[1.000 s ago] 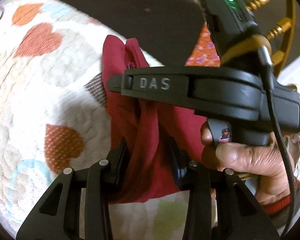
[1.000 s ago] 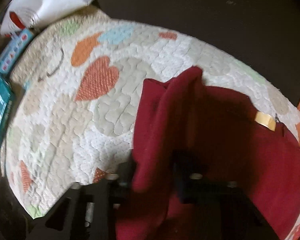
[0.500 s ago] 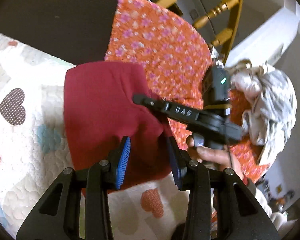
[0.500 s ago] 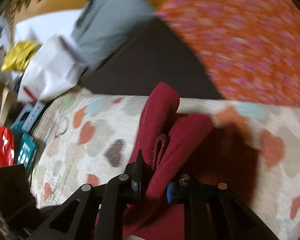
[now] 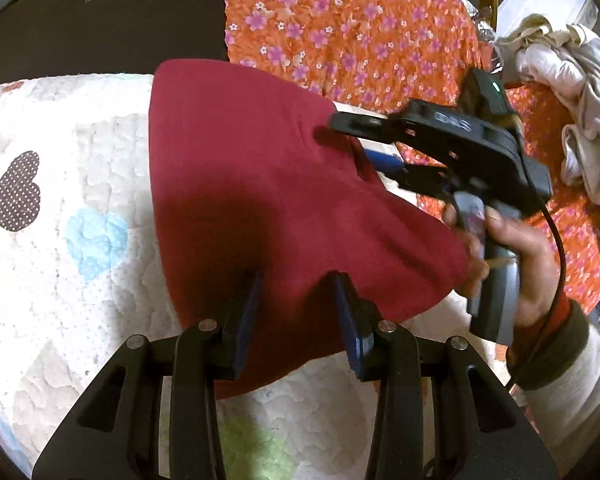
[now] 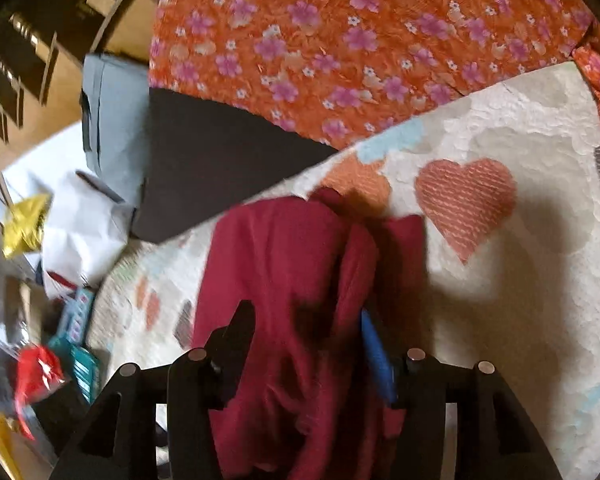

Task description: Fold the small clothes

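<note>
A dark red garment [image 5: 260,184] lies folded on a white quilt with hearts [image 5: 80,280]. My left gripper [image 5: 298,316] sits at its near edge, blue pads closed on a raised fold of the red cloth. In the left wrist view a person's hand [image 5: 528,264] holds my right gripper [image 5: 360,140] at the garment's right edge, its fingers apart. The blurred right wrist view shows the red garment [image 6: 284,264] bunched between the fingers of my right gripper [image 6: 308,340]. Those jaws are opening and the cloth lies loose between them.
An orange floral cloth [image 5: 340,20] covers the area behind the quilt, beside a dark surface [image 5: 100,20]. A pile of pale clothes [image 5: 572,92] lies at the far right. In the right wrist view a white bag [image 6: 80,224], a teal box [image 6: 80,340] and a red packet [image 6: 36,376] crowd the left.
Both grippers swung the red garment across toward the orange floral cloth, and it now lies flatter on the quilt. The right jaws, pinched on a fold before, have spread apart.
</note>
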`<action>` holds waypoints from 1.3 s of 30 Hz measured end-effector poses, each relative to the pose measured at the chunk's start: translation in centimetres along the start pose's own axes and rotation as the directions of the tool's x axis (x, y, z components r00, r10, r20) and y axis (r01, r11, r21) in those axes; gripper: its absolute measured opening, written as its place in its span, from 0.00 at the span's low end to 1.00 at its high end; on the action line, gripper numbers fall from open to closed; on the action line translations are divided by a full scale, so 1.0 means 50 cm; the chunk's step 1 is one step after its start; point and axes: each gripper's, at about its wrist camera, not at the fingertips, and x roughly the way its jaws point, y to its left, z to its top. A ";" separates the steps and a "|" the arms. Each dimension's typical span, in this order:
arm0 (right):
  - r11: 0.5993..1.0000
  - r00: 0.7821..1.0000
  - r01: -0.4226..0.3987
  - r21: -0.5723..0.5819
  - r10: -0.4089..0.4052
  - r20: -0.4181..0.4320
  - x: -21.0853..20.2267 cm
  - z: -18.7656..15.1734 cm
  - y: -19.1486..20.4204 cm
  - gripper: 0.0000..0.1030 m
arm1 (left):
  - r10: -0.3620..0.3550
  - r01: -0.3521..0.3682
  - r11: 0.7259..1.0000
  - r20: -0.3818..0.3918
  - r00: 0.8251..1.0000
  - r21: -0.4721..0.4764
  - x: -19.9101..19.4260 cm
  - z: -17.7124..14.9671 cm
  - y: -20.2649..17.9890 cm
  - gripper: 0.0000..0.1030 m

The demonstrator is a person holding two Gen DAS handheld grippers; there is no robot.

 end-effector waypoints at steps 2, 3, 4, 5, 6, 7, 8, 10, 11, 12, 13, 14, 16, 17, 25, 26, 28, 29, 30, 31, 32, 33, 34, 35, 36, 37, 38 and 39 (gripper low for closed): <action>0.994 0.998 0.064 -0.089 -0.066 -0.010 0.025 0.018 0.022 0.44 | 0.009 -0.010 1.000 0.006 1.000 0.009 -0.004 -0.014 0.002 0.35; 0.985 0.994 0.109 -0.131 -0.111 -0.002 0.030 0.019 0.031 0.23 | 0.017 -0.017 1.000 0.010 1.000 0.016 -0.003 -0.018 -0.001 0.35; 0.971 0.987 0.159 -0.178 -0.160 0.011 0.034 0.028 0.045 0.15 | 0.020 -0.020 1.000 0.013 1.000 0.023 -0.003 -0.018 -0.004 0.36; 0.966 0.987 0.161 -0.203 -0.159 0.023 0.032 0.037 0.055 0.15 | 0.022 -0.022 0.999 0.014 1.000 0.025 -0.003 -0.017 -0.005 0.38; 0.963 0.987 0.158 -0.219 -0.154 0.039 0.024 0.043 0.059 0.14 | 0.018 -0.018 0.999 0.015 1.000 0.028 -0.002 -0.015 -0.008 0.39; 0.953 0.984 0.174 -0.248 -0.162 0.070 0.016 0.047 0.068 0.14 | 0.011 -0.012 0.999 0.015 1.000 0.030 0.002 -0.013 -0.009 0.40; 0.938 0.977 0.210 -0.274 -0.193 0.087 0.017 0.046 0.071 0.14 | 0.009 -0.009 0.999 0.009 1.000 0.037 0.008 -0.014 -0.010 0.41; 0.916 0.959 0.282 -0.284 -0.281 0.047 0.044 0.037 0.045 0.14 | 0.025 -0.024 0.998 -0.013 1.000 0.059 0.028 -0.018 -0.014 0.41; 0.919 0.955 0.289 -0.267 -0.294 0.021 0.057 0.035 0.028 0.14 | 0.039 -0.038 0.997 -0.019 0.999 0.072 0.033 -0.023 -0.017 0.41; 0.934 0.963 0.267 -0.239 -0.268 0.029 0.056 0.036 0.013 0.14 | 0.060 -0.058 0.994 -0.014 0.998 0.092 0.035 -0.027 -0.021 0.41; 0.949 0.971 0.237 -0.208 -0.234 0.038 0.040 0.041 0.007 0.14 | 0.070 -0.069 0.992 -0.014 0.997 0.104 0.034 -0.029 -0.025 0.41; 0.958 0.974 0.224 -0.179 -0.223 0.027 0.022 0.043 0.005 0.16 | 0.075 -0.073 0.992 -0.016 0.997 0.107 0.034 -0.028 -0.027 0.41; 0.960 0.971 0.240 -0.143 -0.240 0.018 -0.019 0.038 0.014 0.24 | 0.077 -0.074 0.992 -0.020 0.997 0.100 0.027 -0.027 -0.027 0.41; 0.968 0.978 0.210 -0.134 -0.209 0.021 -0.053 0.027 0.026 0.24 | 0.075 -0.072 0.993 -0.023 0.997 0.097 0.027 -0.025 -0.026 0.41; 0.992 0.993 0.034 -0.118 -0.046 -0.105 -0.116 -0.103 0.065 0.31 | 0.107 -0.104 0.987 -0.019 0.994 0.125 0.024 -0.032 -0.035 0.41; 0.988 0.993 0.057 -0.141 -0.071 -0.097 -0.111 -0.111 0.065 0.29 | 0.109 -0.105 0.986 -0.021 0.994 0.131 0.024 -0.033 -0.037 0.41; 0.948 0.973 0.199 -0.247 -0.221 -0.063 -0.091 -0.126 0.056 0.14 | 0.100 -0.095 0.986 -0.032 0.995 0.134 0.024 -0.033 -0.036 0.41; 0.939 0.966 0.232 -0.254 -0.252 -0.051 -0.091 -0.135 0.045 0.13 | 0.096 -0.090 0.987 -0.039 0.995 0.135 0.023 -0.033 -0.036 0.41; 0.954 0.969 0.216 -0.208 -0.235 -0.073 -0.081 -0.142 0.020 0.11 | 0.097 -0.090 0.986 -0.043 0.994 0.137 0.022 -0.032 -0.036 0.41; 0.962 0.970 0.204 -0.182 -0.223 -0.095 -0.072 -0.143 0.008 0.11 | 0.099 -0.092 0.986 -0.045 0.994 0.138 0.020 -0.032 -0.036 0.41; 0.960 0.970 0.207 -0.187 -0.226 -0.086 -0.077 -0.149 0.008 0.11 | 0.104 -0.097 0.986 -0.041 0.994 0.137 0.015 -0.031 -0.036 0.41; 0.954 0.968 0.220 -0.203 -0.239 -0.079 -0.086 -0.149 0.016 0.11 | 0.113 -0.108 0.985 -0.030 0.993 0.134 0.009 -0.028 -0.036 0.41; 0.949 0.965 0.231 -0.213 -0.251 -0.074 -0.094 -0.147 0.022 0.10 | 0.121 -0.118 0.984 -0.017 0.993 0.130 0.003 -0.026 -0.035 0.41; 0.945 0.963 0.242 -0.219 -0.262 -0.066 -0.103 -0.143 0.029 0.10 | 0.129 -0.128 0.984 -0.002 0.992 0.127 -0.003 -0.024 -0.033 0.41; 0.944 0.962 0.249 -0.216 -0.267 -0.058 -0.112 -0.137 0.034 0.11 | 0.139 -0.139 0.983 0.015 0.990 0.123 -0.008 -0.021 -0.031 0.41; 0.949 0.965 0.246 -0.198 -0.259 -0.044 -0.125 -0.131 0.040 0.11 | 0.149 -0.151 0.981 0.028 0.989 0.119 -0.012 -0.019 -0.028 0.41; 0.956 0.970 0.232 -0.181 -0.241 -0.032 -0.135 -0.130 0.043 0.11 | 0.160 -0.164 0.980 0.039 0.986 0.112 -0.013 -0.016 -0.025 0.41; 0.963 0.976 0.212 -0.165 -0.216 -0.009 -0.146 -0.123 0.052 0.11 | 0.171 -0.175 0.979 0.046 0.984 0.103 -0.013 -0.015 -0.021 0.41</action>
